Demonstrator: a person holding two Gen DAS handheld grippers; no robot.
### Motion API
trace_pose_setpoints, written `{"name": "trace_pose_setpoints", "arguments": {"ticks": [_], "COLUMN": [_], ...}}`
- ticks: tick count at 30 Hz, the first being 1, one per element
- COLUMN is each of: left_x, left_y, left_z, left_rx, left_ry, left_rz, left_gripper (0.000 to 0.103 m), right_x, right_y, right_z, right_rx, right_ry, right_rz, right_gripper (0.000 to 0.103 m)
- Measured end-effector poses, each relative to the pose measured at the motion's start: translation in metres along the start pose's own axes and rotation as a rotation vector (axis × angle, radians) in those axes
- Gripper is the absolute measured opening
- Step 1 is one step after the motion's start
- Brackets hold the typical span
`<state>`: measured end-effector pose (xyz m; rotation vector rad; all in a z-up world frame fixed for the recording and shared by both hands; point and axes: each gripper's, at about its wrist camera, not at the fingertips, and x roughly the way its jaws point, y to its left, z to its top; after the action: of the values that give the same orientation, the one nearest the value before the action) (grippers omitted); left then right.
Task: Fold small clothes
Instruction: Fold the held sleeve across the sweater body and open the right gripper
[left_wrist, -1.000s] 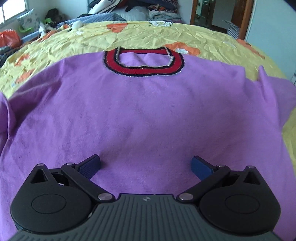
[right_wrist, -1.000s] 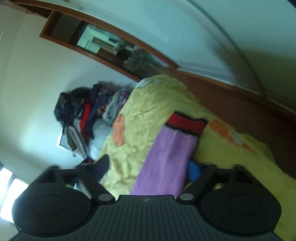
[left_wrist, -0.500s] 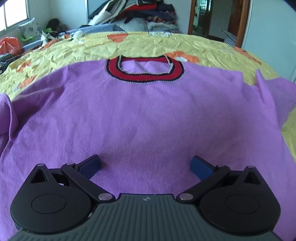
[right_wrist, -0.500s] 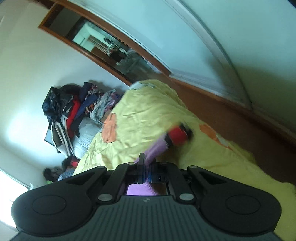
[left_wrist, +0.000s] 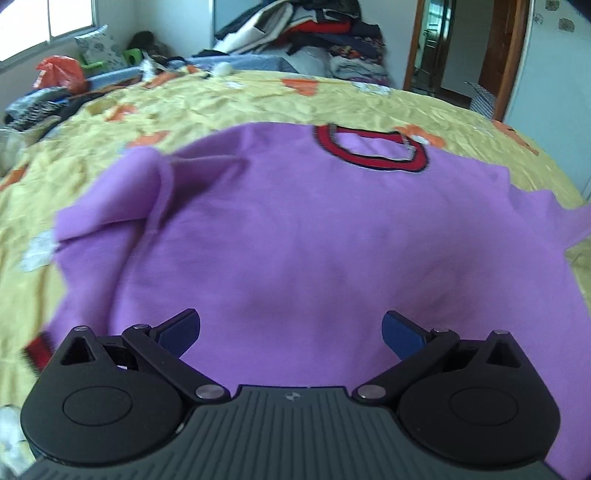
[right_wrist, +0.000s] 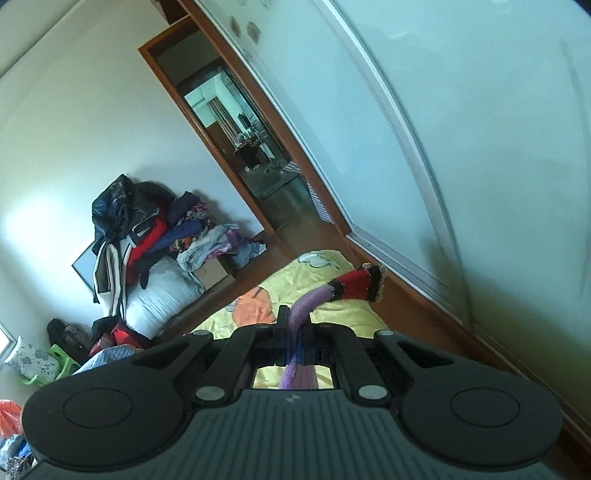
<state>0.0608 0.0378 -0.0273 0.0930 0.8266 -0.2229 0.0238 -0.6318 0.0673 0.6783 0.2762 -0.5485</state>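
Note:
A small purple sweater (left_wrist: 314, 236) with a red and black collar (left_wrist: 369, 147) lies flat on the yellow bedspread (left_wrist: 229, 103). My left gripper (left_wrist: 291, 332) is open just above the sweater's lower body, touching nothing. The sweater's left sleeve (left_wrist: 122, 192) lies bunched on the bed. My right gripper (right_wrist: 293, 341) is shut on the sweater's right sleeve (right_wrist: 306, 306) and holds it lifted, with the red and black cuff (right_wrist: 360, 284) sticking out past the fingers.
A pile of clothes (left_wrist: 306, 33) stands against the far wall beyond the bed; it also shows in the right wrist view (right_wrist: 147, 240). An open doorway (left_wrist: 461, 51) is at the back right. A white wardrobe wall (right_wrist: 443, 129) runs along the bed's right side.
My right gripper closed on the right sleeve and lifted it off the bed. My left gripper, still open, shifted left over the sweater, bringing the left sleeve into view.

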Motion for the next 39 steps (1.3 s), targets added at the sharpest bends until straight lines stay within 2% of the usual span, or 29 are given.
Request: {"name": "trace_pose_setpoints", "arguments": {"ticks": [4, 7, 9, 15, 20, 24, 26, 31, 35, 37, 39], "left_x": [-0.018, -0.028, -0.032, -0.053, -0.069, -0.07, -0.071, -0.077, -0.072, -0.068, -0.067], "left_y": [0.03, 0.049, 0.06, 0.088, 0.114, 0.132, 0.137, 0.14, 0.138, 0.134, 0.127], "left_z": [-0.007, -0.011, -0.016, -0.034, -0.044, -0.049, -0.051, -0.051, -0.046, -0.043, -0.04], "left_rx": [-0.026, -0.066, -0.085, -0.108, -0.122, -0.152, -0.152, -0.127, -0.136, -0.138, -0.122], "left_ry": [-0.012, -0.023, -0.018, -0.024, -0.034, 0.0, 0.01, -0.018, -0.017, 0.0, -0.014], "left_rz": [0.033, 0.044, 0.056, 0.128, 0.195, 0.217, 0.235, 0.274, 0.262, 0.256, 0.239], "left_gripper": [0.103, 0.103, 0.103, 0.103, 0.103, 0.103, 0.103, 0.103, 0.103, 0.103, 0.103], "right_x": [-0.038, -0.053, -0.056, -0.044, -0.02, 0.002, 0.005, 0.0, -0.007, -0.007, -0.014], "right_y": [0.022, 0.057, 0.1, 0.235, 0.321, 0.354, 0.373, 0.386, 0.377, 0.373, 0.375], "right_z": [-0.006, -0.021, -0.042, -0.149, -0.25, -0.323, -0.359, -0.419, -0.449, -0.448, -0.448], "right_rx": [-0.018, -0.01, -0.079, -0.211, -0.249, -0.312, -0.374, -0.477, -0.53, -0.515, -0.535], "right_ry": [-0.07, -0.072, -0.047, 0.108, 0.283, 0.403, 0.432, 0.488, 0.494, 0.522, 0.508], "right_rz": [0.039, 0.147, 0.226, 0.457, 0.557, 0.566, 0.551, 0.542, 0.518, 0.522, 0.539], "right_gripper": [0.003, 0.003, 0.003, 0.003, 0.003, 0.003, 0.003, 0.003, 0.003, 0.003, 0.003]}}
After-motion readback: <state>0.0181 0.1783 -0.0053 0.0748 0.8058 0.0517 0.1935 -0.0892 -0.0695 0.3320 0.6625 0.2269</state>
